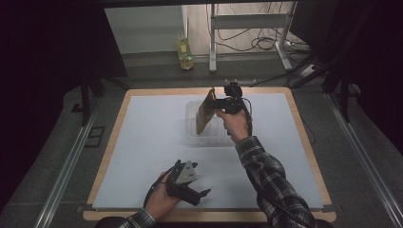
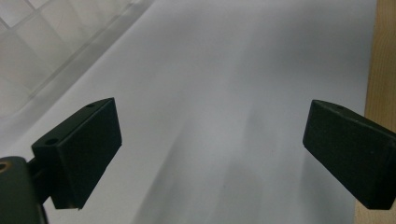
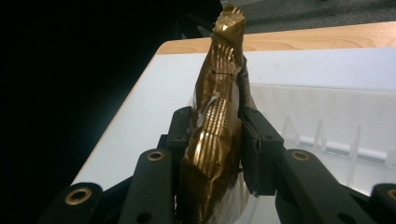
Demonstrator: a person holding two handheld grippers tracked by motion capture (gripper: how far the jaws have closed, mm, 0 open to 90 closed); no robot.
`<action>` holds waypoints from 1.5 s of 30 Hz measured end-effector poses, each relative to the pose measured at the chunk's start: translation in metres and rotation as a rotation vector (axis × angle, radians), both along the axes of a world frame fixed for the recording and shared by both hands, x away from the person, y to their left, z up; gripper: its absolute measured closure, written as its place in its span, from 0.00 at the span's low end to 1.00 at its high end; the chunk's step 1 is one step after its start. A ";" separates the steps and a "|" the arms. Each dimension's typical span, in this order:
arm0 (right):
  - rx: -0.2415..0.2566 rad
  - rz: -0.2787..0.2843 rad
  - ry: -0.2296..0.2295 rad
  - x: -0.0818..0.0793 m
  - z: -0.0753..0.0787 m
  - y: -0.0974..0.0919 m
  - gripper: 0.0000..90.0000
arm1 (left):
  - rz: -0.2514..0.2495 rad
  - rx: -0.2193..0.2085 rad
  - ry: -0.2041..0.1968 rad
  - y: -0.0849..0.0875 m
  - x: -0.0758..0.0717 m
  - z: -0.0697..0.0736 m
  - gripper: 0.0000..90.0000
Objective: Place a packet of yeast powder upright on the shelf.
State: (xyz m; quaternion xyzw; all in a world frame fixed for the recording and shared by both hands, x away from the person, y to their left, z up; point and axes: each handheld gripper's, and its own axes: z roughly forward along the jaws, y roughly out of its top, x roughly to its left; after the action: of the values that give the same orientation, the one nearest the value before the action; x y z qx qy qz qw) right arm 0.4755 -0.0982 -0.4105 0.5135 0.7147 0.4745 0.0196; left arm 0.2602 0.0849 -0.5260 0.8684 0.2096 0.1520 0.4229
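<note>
Right claw (image 1: 215, 105), seen from the high view, is clamped on a gold foil packet (image 1: 205, 114) held over the clear plastic tray (image 1: 192, 135) on the table (image 1: 142, 123) — the left claw (image 1: 202, 194) rests near the front edge, jaws apart. Left gripper view: both jaws stand wide over bare white surface. Right gripper view: the packet stands upright, pinched between the jaws — tray just beyond.

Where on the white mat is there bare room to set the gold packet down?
Bare mat lies left of the clear tray, and more right of the right tool toward the wooden edge. It is crowded at the tray, where the gold packet hangs, and near the left tool.
</note>
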 end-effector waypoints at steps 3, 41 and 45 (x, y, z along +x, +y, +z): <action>-0.004 0.006 0.001 0.001 -0.002 0.004 0.74 | 0.000 0.000 0.000 0.000 0.000 0.000 0.05; -0.129 0.081 -0.074 0.004 -0.037 0.028 0.52 | -0.002 -0.007 0.010 -0.001 0.001 -0.002 0.05; -0.185 0.114 -0.105 0.002 -0.043 0.032 0.40 | -0.001 -0.005 0.009 -0.001 0.001 -0.002 0.05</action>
State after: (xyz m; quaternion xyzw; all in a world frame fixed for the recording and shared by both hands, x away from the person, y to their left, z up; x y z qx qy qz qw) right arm 0.4778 -0.0658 -0.4534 0.4424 0.7815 0.4330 0.0776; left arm 0.2608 0.0841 -0.5278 0.8680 0.2114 0.1475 0.4243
